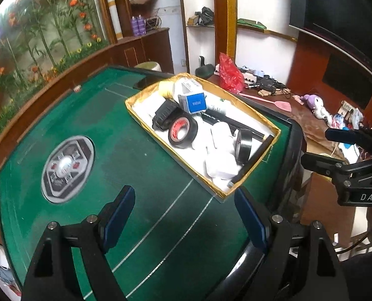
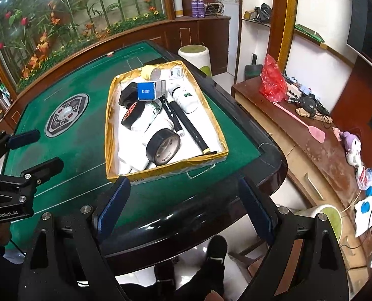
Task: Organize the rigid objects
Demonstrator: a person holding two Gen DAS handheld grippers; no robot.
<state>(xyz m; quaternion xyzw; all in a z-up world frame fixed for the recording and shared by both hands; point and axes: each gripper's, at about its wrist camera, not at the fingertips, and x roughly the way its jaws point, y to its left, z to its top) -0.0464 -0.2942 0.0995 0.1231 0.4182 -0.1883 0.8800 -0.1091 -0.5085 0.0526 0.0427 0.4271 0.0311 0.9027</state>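
Table: green felt mahjong table [image 2: 85, 135] with a glossy black rim and a round grey control panel [image 2: 66, 116] set in its middle.
Box: shallow gold-edged cardboard tray [image 2: 110, 125] with a white floor, lying on the felt near the table's right-hand corner.
Contents: black tape roll [image 2: 163, 146], red-cored black tape roll [image 1: 183, 132], blue-and-white carton [image 2: 147, 90], white plastic bottle [image 2: 184, 98], black marker pens [image 2: 186, 123], all heaped inside the tray.
Left gripper [image 1: 183, 213]: jaws wide, nothing between them, above bare felt just short of the tray.
Right gripper [image 2: 184, 200]: jaws wide, empty, over the table's near edge.
Room: wooden sideboard [image 2: 311, 135] to the right with a pink fly swatter [image 2: 302, 123], red plastic bag [image 2: 272, 80] and plush toy [image 2: 353, 148]; flower mural [image 2: 73, 17] behind the table.
Floor: a person's black shoe [image 2: 216, 250] on pale tiles.
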